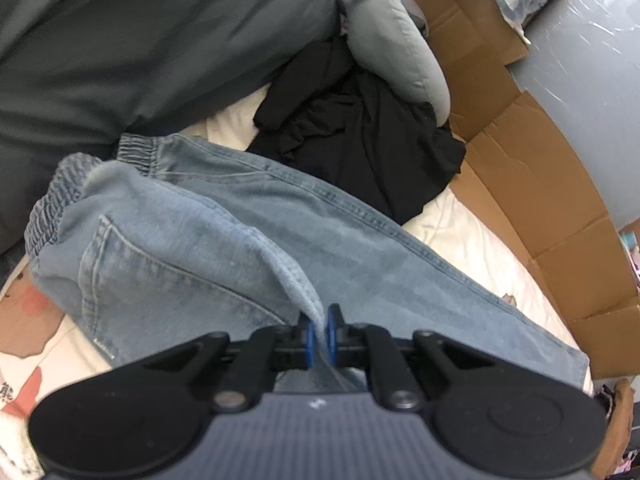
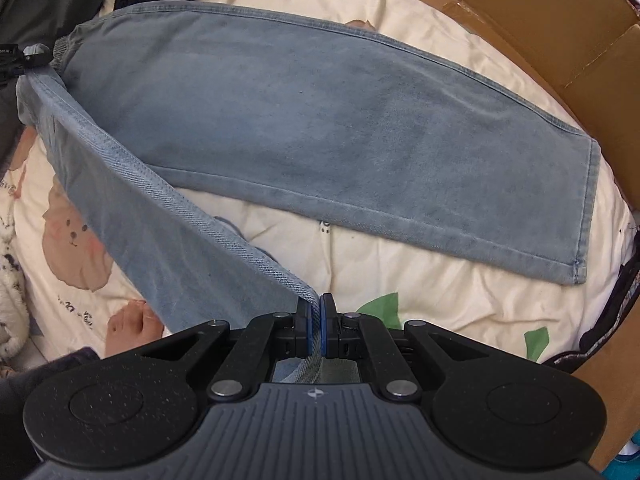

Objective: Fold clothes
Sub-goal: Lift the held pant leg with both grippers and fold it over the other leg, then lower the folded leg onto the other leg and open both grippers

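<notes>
Left fingers: blue pads [image 1: 308, 336] of the left gripper [image 1: 320, 332] pressed nearly together, a thin fold of denim hem pinched between them.
Right fingers: blue pads [image 2: 325, 334] of the right gripper [image 2: 316, 330] closed tight on the stitched hem edge of a trouser leg.
Jeans: light blue jeans [image 2: 320, 120] lie across a cream printed bedcover [image 2: 400, 272]; one leg rests flat and stretched out toward the cardboard, its cuff at the far right in the right wrist view.
Lifted leg: the other leg rises off the bedcover as a taut band, running from the right gripper up to the left gripper [image 2: 32, 58], seen small at the far left edge of the right wrist view.
Waistband: the gathered elastic waistband [image 1: 48, 200] sits at the left in the left wrist view, a back pocket just beside it.
Nearby clothes: a crumpled black garment [image 1: 360, 136] lies beyond the jeans, touching a grey padded item [image 1: 392, 48]; a dark green fabric mass [image 1: 140, 40] fills the upper left.
Cardboard: flattened brown cardboard [image 1: 540, 184] stands along the edge of the bedcover; whether it forms a box holding anything cannot be told.
Person: a bare foot [image 2: 128, 324] shows just beside the right gripper's body.
</notes>
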A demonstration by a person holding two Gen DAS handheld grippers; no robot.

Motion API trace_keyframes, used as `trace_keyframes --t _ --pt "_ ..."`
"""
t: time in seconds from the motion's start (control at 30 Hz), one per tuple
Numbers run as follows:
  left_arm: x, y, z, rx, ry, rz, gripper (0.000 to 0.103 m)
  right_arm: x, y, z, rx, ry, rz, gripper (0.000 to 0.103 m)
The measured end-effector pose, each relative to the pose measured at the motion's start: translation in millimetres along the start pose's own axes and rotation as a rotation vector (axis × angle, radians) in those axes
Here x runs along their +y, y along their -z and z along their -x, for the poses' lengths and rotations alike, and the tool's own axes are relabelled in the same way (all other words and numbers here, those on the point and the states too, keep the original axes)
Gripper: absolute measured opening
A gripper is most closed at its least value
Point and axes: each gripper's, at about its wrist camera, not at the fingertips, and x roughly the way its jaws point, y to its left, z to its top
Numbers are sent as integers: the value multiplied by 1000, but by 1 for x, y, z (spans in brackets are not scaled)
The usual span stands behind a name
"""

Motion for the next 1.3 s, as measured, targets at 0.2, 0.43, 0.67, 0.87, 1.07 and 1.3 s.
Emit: trace_keyframes --t 0.2,0.43,0.67,0.87,1.07,1.3 --pt "2 1 -12 -62 21 32 8 -12 -10 -7 -59 -6 18 2" --pt "4 -7 -36 -115 46 67 8 -31 -23 -17 -148 -36 3 2" --pt "1 -20 -52 -170 38 115 8 -40 -50 -22 -208 -23 2 2" --pt "-4 -38 -68 -172 1 100 8 -45 -91 -21 -219 9 31 2" --pt "-1 -53 -83 -168 -7 106 8 -53 -131 -30 -204 42 58 2" --pt "2 -71 -104 -141 -28 116 8 -60 -172 -50 -169 70 100 2"
